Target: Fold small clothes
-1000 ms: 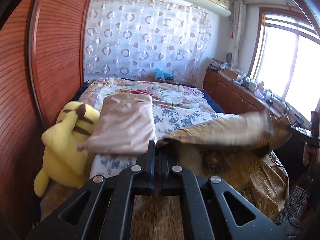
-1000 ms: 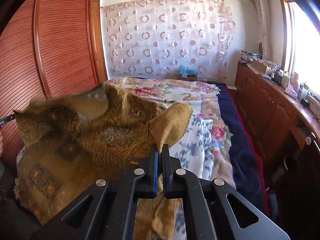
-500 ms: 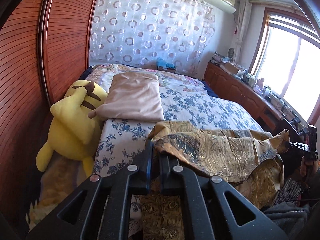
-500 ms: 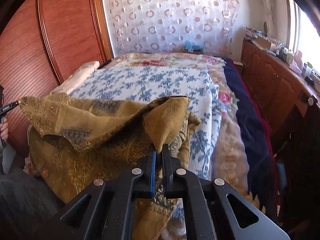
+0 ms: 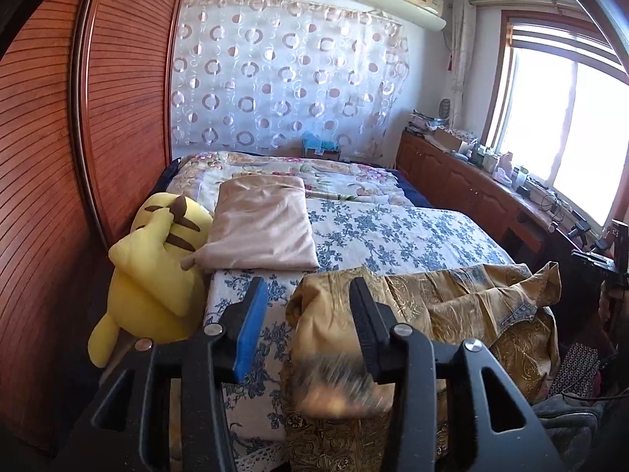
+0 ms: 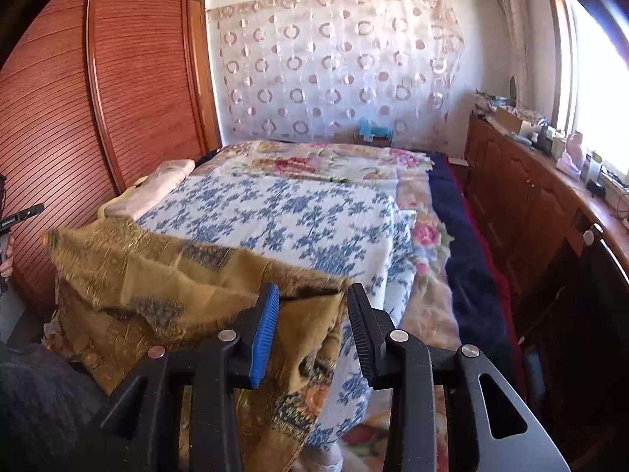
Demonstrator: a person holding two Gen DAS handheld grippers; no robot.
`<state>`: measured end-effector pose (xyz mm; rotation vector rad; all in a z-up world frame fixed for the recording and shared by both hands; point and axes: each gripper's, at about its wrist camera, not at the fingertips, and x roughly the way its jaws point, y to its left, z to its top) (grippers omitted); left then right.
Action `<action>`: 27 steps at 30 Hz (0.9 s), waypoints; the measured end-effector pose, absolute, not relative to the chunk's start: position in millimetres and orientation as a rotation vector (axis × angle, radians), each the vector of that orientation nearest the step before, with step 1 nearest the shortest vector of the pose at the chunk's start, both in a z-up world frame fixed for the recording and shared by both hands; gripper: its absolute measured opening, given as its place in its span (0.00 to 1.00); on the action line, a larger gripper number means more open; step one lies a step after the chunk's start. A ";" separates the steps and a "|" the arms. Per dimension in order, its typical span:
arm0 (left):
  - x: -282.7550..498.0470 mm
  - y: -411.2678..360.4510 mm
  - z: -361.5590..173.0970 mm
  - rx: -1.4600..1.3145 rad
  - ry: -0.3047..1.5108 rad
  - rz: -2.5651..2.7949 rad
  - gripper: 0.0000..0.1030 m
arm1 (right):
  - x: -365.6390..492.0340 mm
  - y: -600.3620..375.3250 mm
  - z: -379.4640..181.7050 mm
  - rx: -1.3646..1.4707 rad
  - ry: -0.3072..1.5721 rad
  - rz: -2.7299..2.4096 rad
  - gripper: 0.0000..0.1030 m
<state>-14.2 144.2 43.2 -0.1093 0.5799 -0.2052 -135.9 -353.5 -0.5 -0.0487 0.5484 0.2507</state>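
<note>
A golden patterned garment (image 5: pixel 464 306) lies crumpled along the near edge of the bed, partly hanging over it. My left gripper (image 5: pixel 308 306) hovers at its left end, jaws opening. A blurred corner of the cloth drops between them against the right finger (image 5: pixel 363 314), and the blue pad stands apart from it. In the right wrist view the same garment (image 6: pixel 157 287) spreads to the left. My right gripper (image 6: pixel 312 310) is at its right corner with jaws opening. The loose corner hangs between them, and the pads do not press it.
A blue-flowered sheet covers the bed (image 5: pixel 393 232). A folded pink cloth (image 5: pixel 263 228) and a yellow plush toy (image 5: pixel 157 267) sit at its left side by the wooden wardrobe (image 5: pixel 118 118). A cluttered sideboard (image 6: pixel 530 196) runs under the window on the right.
Both grippers went from shut on the garment's corners to open. The raised, stretched garment dropped onto the bed's near edge, and both grippers drew back from it.
</note>
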 end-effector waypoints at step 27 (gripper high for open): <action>54.5 87.9 -21.1 -0.076 0.764 -0.272 0.66 | -123.1 -313.0 -65.4 -0.044 0.888 0.337 0.08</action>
